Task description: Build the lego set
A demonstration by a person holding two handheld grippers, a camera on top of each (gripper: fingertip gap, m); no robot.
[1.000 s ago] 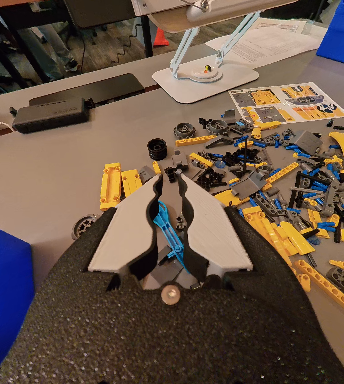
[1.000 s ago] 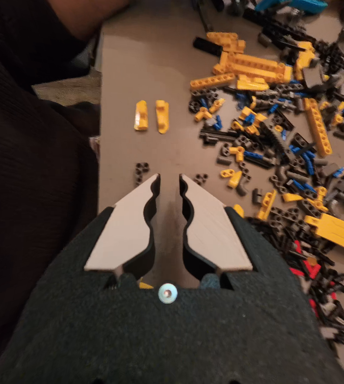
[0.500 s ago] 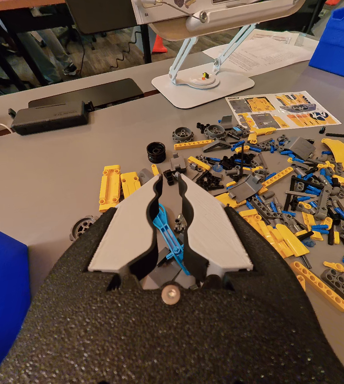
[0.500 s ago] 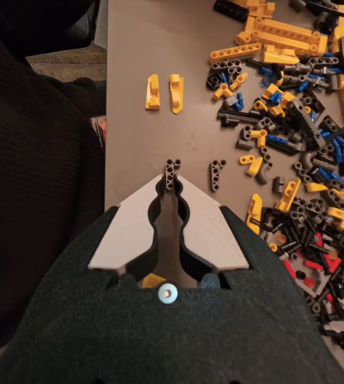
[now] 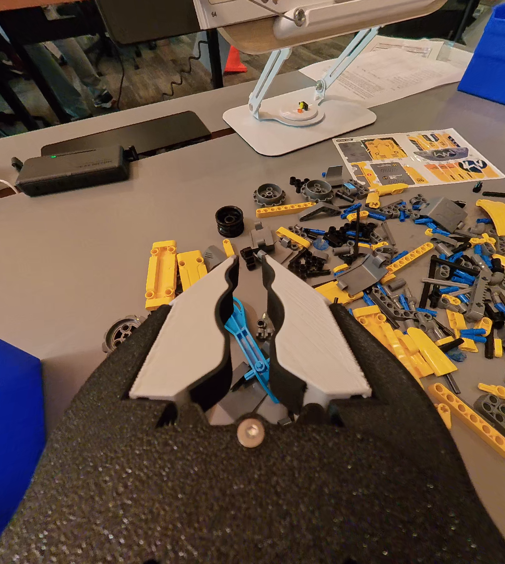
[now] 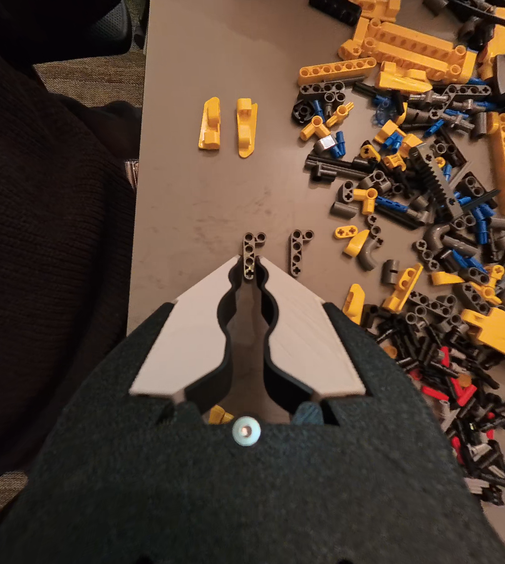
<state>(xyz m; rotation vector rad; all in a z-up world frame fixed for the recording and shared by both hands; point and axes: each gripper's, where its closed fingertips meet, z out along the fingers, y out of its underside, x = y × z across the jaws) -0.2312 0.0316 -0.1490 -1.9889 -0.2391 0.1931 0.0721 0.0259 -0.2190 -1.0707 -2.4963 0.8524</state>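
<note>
**Right wrist view: claw pinching a little gray L-piece**

Right gripper [image 6: 249, 259] is clamped on a dark gray holed L-shaped piece [image 6: 250, 251] at the table's [image 6: 202, 195] near edge. Its twin [image 6: 298, 251] lies flat at 3 o'clock, two smooth yellow wedges [image 6: 226, 128] at 12. Left gripper [image 5: 249, 259] hovers parted, empty, over a blue lattice strut [image 5: 243, 332], knobbly plastic parts [image 5: 397, 274] heaped at 2 o'clock.

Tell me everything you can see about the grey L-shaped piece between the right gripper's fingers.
The grey L-shaped piece is a small, thin plastic beam: a long arm with a row of holes and a short foot at its far end. It lies along the right gripper, whose fingertips pinch its long arm. A matching piece lies just right, apart, on the table.
</note>
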